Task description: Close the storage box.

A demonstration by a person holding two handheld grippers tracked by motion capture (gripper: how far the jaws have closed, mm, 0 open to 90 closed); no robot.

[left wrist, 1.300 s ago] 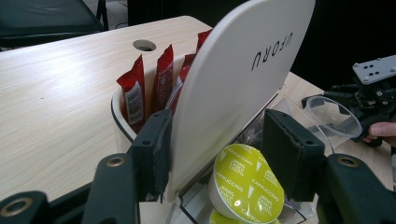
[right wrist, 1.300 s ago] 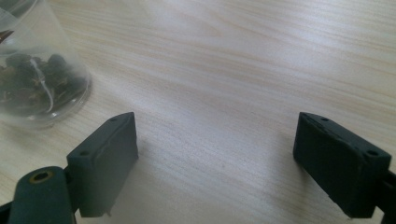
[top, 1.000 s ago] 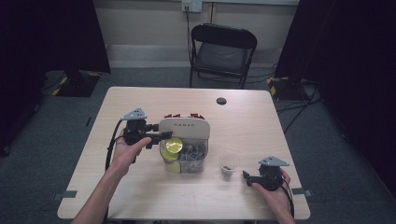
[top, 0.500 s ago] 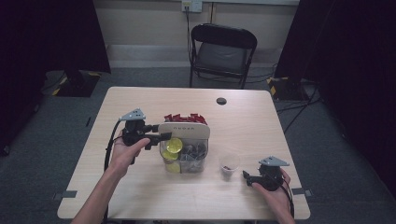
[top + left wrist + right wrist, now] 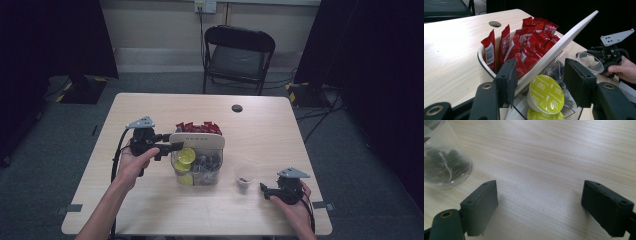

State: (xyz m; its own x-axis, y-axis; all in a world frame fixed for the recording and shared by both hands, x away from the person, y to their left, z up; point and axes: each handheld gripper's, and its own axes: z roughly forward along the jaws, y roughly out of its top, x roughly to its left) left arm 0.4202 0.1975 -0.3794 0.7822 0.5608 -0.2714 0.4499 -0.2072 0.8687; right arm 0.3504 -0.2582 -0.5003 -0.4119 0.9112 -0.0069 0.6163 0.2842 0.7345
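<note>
High view: left tool [image 5: 176, 146] has edged onto the organizer [image 5: 197, 140], parted around a yellow capsule [image 5: 186, 155]; right tool [image 5: 263, 190] rests released.

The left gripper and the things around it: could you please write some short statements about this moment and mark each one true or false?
1. The left gripper has its jaws open around a yellow-green coffee capsule. True.
2. The red foil sachets lie flat on the light wooden table. False: they stand in the white-rimmed clear organiser box.
3. The right gripper is shut on the clear plastic cup. False: its jaws are wide open over bare table, with the cup off to one side.
4. The clear plastic cup holds something dark. True.
5. The black folding chair stands on the table. False: it stands on the floor beyond it.
</note>
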